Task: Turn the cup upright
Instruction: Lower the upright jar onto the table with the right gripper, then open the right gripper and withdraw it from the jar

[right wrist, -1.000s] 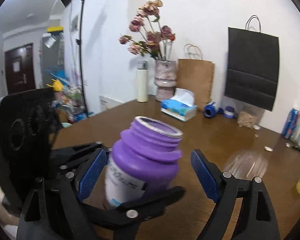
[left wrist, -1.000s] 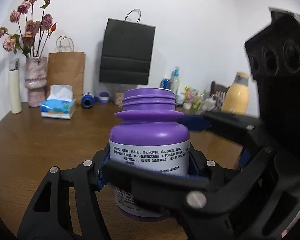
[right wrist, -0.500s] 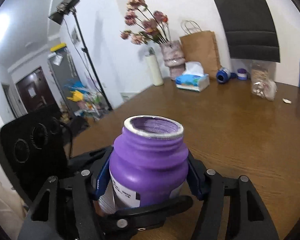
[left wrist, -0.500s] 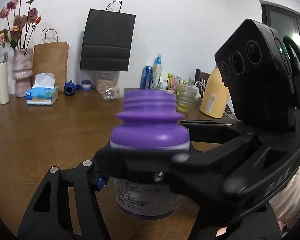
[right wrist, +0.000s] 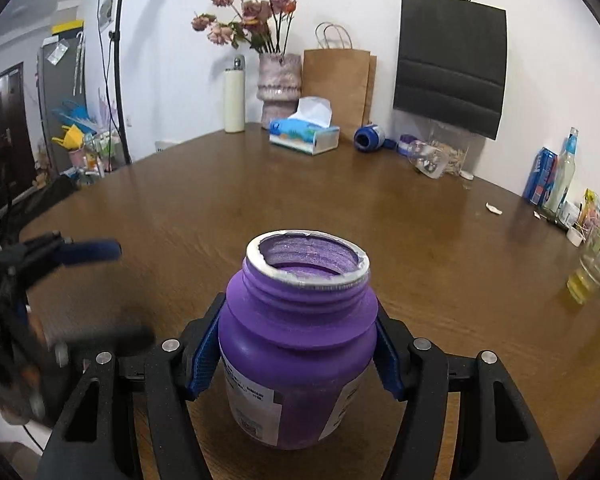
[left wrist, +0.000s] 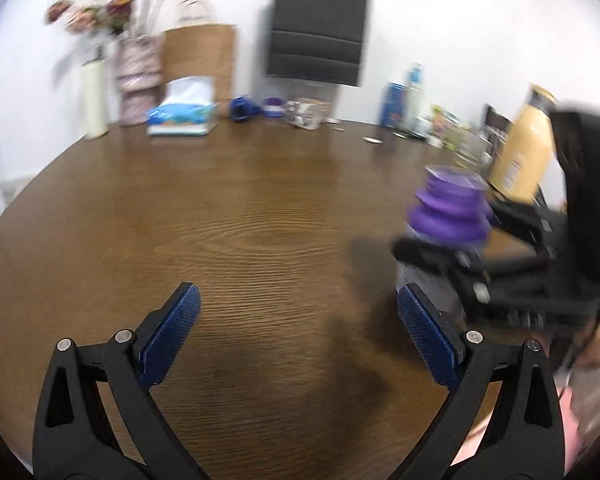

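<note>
Operator: Where is the purple plastic jar-shaped cup (right wrist: 298, 344), and how does its long axis run?

Technician: It stands mouth-up at 6 o'clock on the brown wooden table (right wrist: 340, 208), long axis vertical. The right gripper (right wrist: 296, 356) has its jaws clamped on the body. The left gripper (left wrist: 296, 336) has its jaws apart and empty; the cup lies at its 2 o'clock. The right is nearer.

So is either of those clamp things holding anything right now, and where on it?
Yes. The right gripper holds the purple jar upright by its body, one blue pad on each side just below the shoulder. The left gripper is open and holds nothing.
</note>
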